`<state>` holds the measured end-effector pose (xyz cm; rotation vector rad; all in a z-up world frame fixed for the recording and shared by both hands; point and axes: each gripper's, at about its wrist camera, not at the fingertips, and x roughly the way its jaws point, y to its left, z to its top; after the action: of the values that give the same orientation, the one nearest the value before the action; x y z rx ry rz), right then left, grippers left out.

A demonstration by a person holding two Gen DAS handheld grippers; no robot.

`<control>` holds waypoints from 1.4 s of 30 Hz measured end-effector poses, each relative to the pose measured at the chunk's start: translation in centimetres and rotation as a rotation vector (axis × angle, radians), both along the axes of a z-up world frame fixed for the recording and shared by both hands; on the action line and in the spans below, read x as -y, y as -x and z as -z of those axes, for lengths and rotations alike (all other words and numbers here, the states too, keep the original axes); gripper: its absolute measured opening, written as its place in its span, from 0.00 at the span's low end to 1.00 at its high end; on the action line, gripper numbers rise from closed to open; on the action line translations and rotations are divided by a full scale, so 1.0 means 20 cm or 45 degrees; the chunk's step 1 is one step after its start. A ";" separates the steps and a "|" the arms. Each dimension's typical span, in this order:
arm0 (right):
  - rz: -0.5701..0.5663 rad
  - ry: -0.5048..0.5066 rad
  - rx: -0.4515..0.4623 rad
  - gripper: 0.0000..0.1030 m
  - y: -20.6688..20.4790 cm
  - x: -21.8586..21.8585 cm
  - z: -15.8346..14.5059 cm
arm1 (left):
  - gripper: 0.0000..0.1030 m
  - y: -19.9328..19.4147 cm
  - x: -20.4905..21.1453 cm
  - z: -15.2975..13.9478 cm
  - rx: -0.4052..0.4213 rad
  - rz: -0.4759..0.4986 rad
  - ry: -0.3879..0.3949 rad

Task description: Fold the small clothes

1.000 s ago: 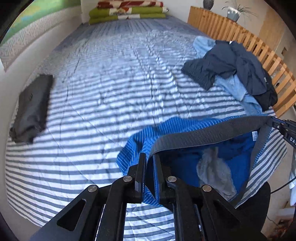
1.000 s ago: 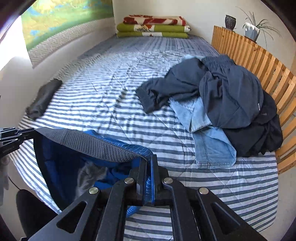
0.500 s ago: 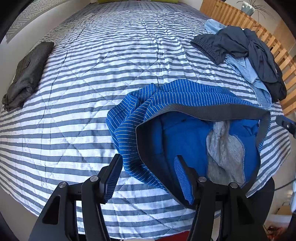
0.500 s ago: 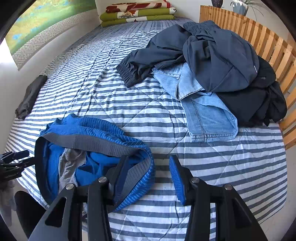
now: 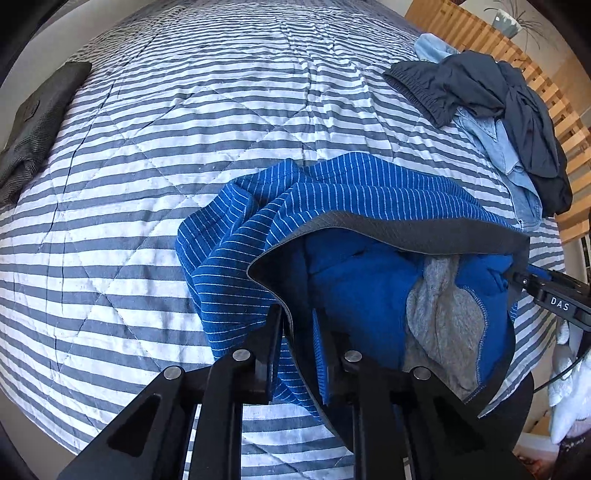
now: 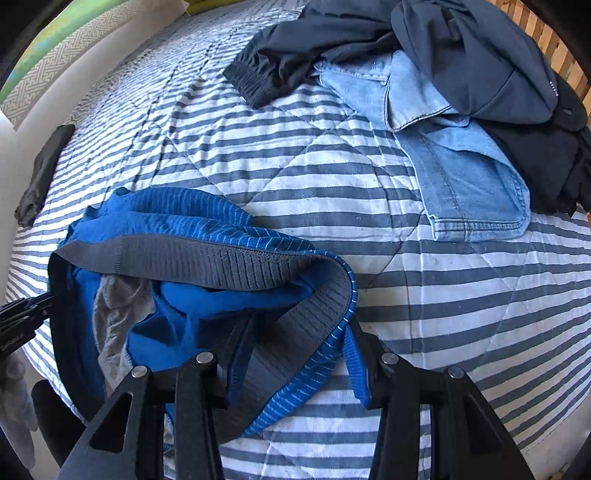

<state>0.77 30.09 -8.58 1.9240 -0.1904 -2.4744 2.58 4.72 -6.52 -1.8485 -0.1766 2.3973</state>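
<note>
Left wrist view: a striped quilt (image 5: 155, 155) stretches away ahead of the left claw (image 5: 299, 328). Far off to its left, at the bed's edge, lies a folded dark grey garment (image 5: 35, 122). Ahead and to the right, against a wooden slatted rail (image 5: 476, 33), sits a heap of dark clothes (image 5: 487, 96) over a piece of pale denim (image 5: 491, 144). Directly ahead of the fingers are blue striped shorts (image 5: 332, 195), crumpled, with a broad grey waistband (image 5: 417, 230), plain blue lining and a grey inner panel showing. The left claw is closed down on the near waistband edge, cloth pinched between its two fingers. The right claw (image 5: 550, 299) enters from the right, at the far end of the waistband.

Right wrist view: the dark clothes (image 6: 461, 48) and denim (image 6: 458, 155) lie ahead and to the right of the right claw (image 6: 295, 343), well apart from it; the folded grey garment (image 6: 42, 166) is far to the left. The shorts (image 6: 177, 210) lie just ahead and left, waistband (image 6: 221, 258) looping toward the camera. The right claw is spread wide, released, with the waistband's corner lying between its fingers. The left claw (image 6: 22, 317) shows at the left edge.
</note>
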 end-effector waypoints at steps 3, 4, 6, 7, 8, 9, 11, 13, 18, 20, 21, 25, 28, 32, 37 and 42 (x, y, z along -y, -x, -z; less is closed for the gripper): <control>-0.012 0.025 -0.005 0.21 -0.03 -0.03 0.00 | 0.13 -0.02 0.02 -0.02 -0.019 -0.001 0.024; -0.018 0.080 -0.010 0.14 -0.06 -0.06 -0.03 | 0.10 -0.03 0.02 -0.03 -0.027 0.009 0.031; -0.012 0.206 -0.041 0.13 -0.14 -0.12 -0.10 | 0.06 -0.07 0.03 -0.08 -0.055 0.031 0.061; -0.011 0.256 -0.065 0.13 -0.19 -0.16 -0.14 | 0.05 -0.09 0.04 -0.10 -0.070 0.040 0.069; -0.015 0.303 -0.092 0.13 -0.25 -0.19 -0.18 | 0.04 -0.11 0.05 -0.13 -0.083 0.051 0.072; -0.021 0.347 -0.117 0.13 -0.29 -0.23 -0.21 | 0.04 -0.14 0.06 -0.16 -0.098 0.054 0.070; -0.014 0.464 -0.163 0.13 -0.40 -0.31 -0.26 | 0.04 -0.19 0.08 -0.21 -0.113 0.057 0.056; 0.000 0.478 -0.163 0.13 -0.45 -0.35 -0.26 | 0.04 -0.23 0.10 -0.23 -0.121 0.064 0.049; 0.037 0.002 -0.120 0.28 -0.47 -0.30 -0.18 | 0.04 -0.27 0.06 -0.18 -0.084 0.095 0.100; 0.019 -0.039 -0.151 0.30 -0.49 -0.26 -0.20 | 0.04 -0.27 0.04 -0.16 -0.073 0.095 0.076; 0.011 -0.053 -0.171 0.32 -0.50 -0.23 -0.22 | 0.04 -0.27 0.02 -0.16 -0.073 0.109 0.071; -0.066 -0.063 -0.233 0.34 -0.52 -0.18 -0.30 | 0.05 -0.25 -0.06 -0.15 -0.101 0.209 0.094; -0.066 -0.078 -0.227 0.34 -0.49 -0.18 -0.30 | 0.38 -0.24 -0.09 -0.14 -0.121 0.207 0.193; -0.029 -0.038 -0.184 0.33 -0.43 -0.19 -0.23 | 0.62 -0.19 -0.08 -0.09 -0.140 0.212 0.260; -0.015 -0.071 -0.159 0.36 -0.47 -0.21 -0.19 | 0.44 -0.10 -0.08 -0.01 -0.140 0.195 0.289; -0.044 -0.115 -0.132 0.40 -0.42 -0.18 -0.11 | 0.07 -0.04 -0.09 0.04 -0.093 0.175 0.255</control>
<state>9.10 33.62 -6.38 1.8075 -0.0455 -2.5942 3.36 6.61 -7.38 -1.7804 0.1978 2.4592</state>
